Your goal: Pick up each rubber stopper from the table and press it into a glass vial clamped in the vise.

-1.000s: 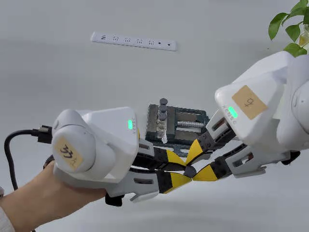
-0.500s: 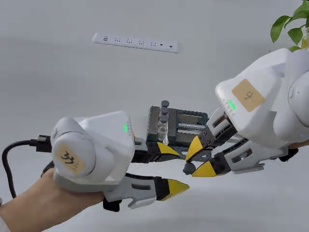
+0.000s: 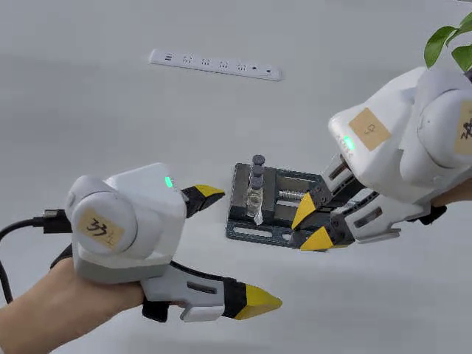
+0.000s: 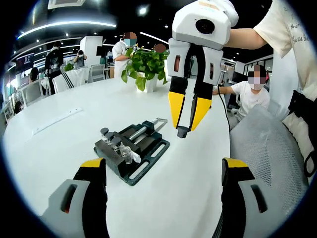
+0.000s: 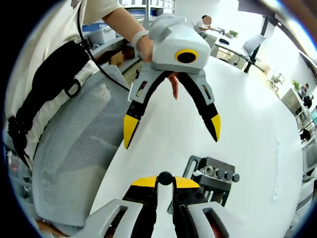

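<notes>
A black vise (image 3: pixel 284 193) on the white table clamps a row of glass vials (image 3: pixel 255 198), the far ones capped with dark stoppers (image 3: pixel 258 161). My right gripper (image 3: pixel 310 229) hovers just right of the vise, shut on a dark rubber stopper (image 5: pixel 165 177) that pokes out at its yellow tips (image 4: pixel 183 132). My left gripper (image 3: pixel 236 247) hangs open wide at the near left with nothing between its fingers (image 4: pixel 94 166). The right gripper view faces that open left gripper (image 5: pixel 172 129) across the vise (image 5: pixel 213 176).
A white power strip (image 3: pixel 215 64) lies at the table's far side. Green plant leaves (image 3: pixel 450 40) reach in at the top right. A black cable (image 3: pixel 18 225) trails from the left gripper. A grey mesh chair (image 4: pixel 270 148) stands by the table edge.
The left gripper, which met the right one at the stopper, has opened and drawn back to the left. The stopper stays in the right gripper, which now sits closer to the vise.
</notes>
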A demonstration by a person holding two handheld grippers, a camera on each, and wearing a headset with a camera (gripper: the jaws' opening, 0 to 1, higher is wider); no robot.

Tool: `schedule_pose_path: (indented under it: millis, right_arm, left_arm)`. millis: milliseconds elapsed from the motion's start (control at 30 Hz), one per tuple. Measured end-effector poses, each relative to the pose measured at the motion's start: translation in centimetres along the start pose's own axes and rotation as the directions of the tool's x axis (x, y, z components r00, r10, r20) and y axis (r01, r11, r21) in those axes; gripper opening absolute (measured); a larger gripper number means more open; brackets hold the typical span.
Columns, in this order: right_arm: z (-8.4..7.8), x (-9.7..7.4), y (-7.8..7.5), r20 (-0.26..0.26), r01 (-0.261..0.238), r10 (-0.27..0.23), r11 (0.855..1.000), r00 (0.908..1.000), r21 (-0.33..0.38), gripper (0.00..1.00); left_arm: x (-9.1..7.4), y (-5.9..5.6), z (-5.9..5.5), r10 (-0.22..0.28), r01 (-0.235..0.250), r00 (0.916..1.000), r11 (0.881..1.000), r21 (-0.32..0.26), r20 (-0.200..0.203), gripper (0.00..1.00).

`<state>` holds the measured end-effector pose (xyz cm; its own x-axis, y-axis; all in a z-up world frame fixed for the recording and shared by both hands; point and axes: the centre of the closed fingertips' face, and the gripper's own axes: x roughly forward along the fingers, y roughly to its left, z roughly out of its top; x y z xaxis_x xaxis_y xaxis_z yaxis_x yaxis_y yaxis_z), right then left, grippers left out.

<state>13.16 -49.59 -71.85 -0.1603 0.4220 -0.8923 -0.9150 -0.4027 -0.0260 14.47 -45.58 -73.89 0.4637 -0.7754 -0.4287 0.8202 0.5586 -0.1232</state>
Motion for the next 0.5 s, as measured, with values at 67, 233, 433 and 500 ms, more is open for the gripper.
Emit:
schedule_pose_path:
  millis: [67, 233, 433, 500]
  right_arm:
    - [-0.1, 0.0, -0.8, -0.001, 0.005, -0.005, 1.0, 1.0, 0.0, 0.06]
    - [-0.4, 0.1, -2.0, -0.017, 0.001, -0.001, 1.0, 0.9999, -0.011, 0.06]
    - [-0.8, 0.8, -3.5, -0.057, -0.01, 0.007, 0.999, 0.9983, -0.053, 0.05]
    - [-0.9, 1.3, -4.1, -0.071, -0.013, 0.009, 0.998, 0.9975, -0.068, 0.05]
  left_arm:
    - [-0.2, 0.5, -0.4, 0.013, -0.013, 0.9999, 1.0, -0.01, -0.009, 0.99]
    - [-0.6, 1.1, -0.7, 0.034, -0.034, 0.9994, 0.999, -0.011, -0.009, 0.99]
    - [-0.6, 1.1, -0.9, 0.044, -0.044, 0.9989, 0.999, -0.022, -0.013, 0.99]
    - [-0.7, 1.2, -1.0, 0.053, -0.053, 0.9985, 0.998, -0.024, -0.011, 0.99]
